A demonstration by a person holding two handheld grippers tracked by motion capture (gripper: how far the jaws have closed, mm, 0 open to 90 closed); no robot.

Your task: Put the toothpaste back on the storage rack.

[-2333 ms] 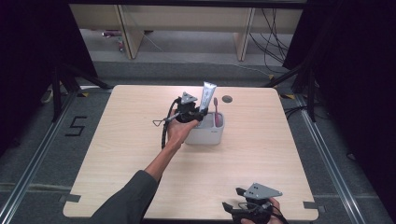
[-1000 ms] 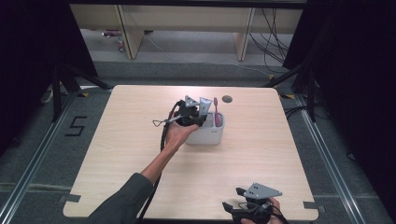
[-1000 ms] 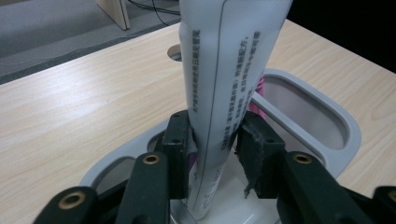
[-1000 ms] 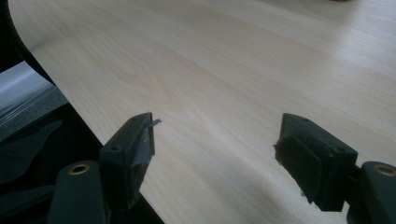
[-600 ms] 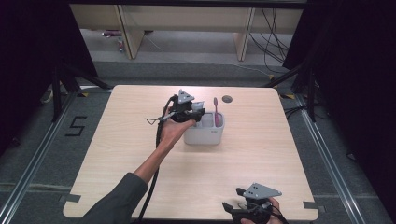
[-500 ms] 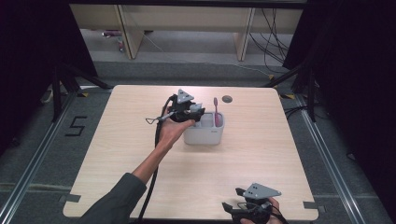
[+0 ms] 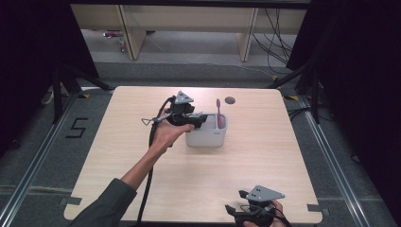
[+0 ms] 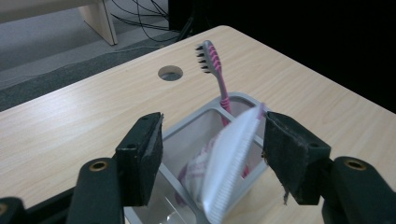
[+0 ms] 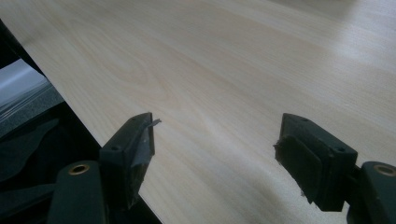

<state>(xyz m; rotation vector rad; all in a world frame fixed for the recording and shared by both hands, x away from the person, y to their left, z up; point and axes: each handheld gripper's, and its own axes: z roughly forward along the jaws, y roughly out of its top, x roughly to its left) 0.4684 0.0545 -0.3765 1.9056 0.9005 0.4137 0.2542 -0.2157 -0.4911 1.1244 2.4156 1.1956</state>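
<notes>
Pale wood table, holder mid-table. Our left gripper hovers just above it, jaws just opened; the toothpaste tube stands released in the holder beside the toothbrush, likely dropped there for storage. Right gripper idles open at the near edge.

Toothbrush and tube in holder mid-table.

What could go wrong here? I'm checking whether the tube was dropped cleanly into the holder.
The left gripper has just been opening, and the toothpaste tube leans tilted between its pads, near the right one; lifting away may drag it out. The pink toothbrush stands close behind in the holder, so a snag could knock it or tip the holder.
</notes>
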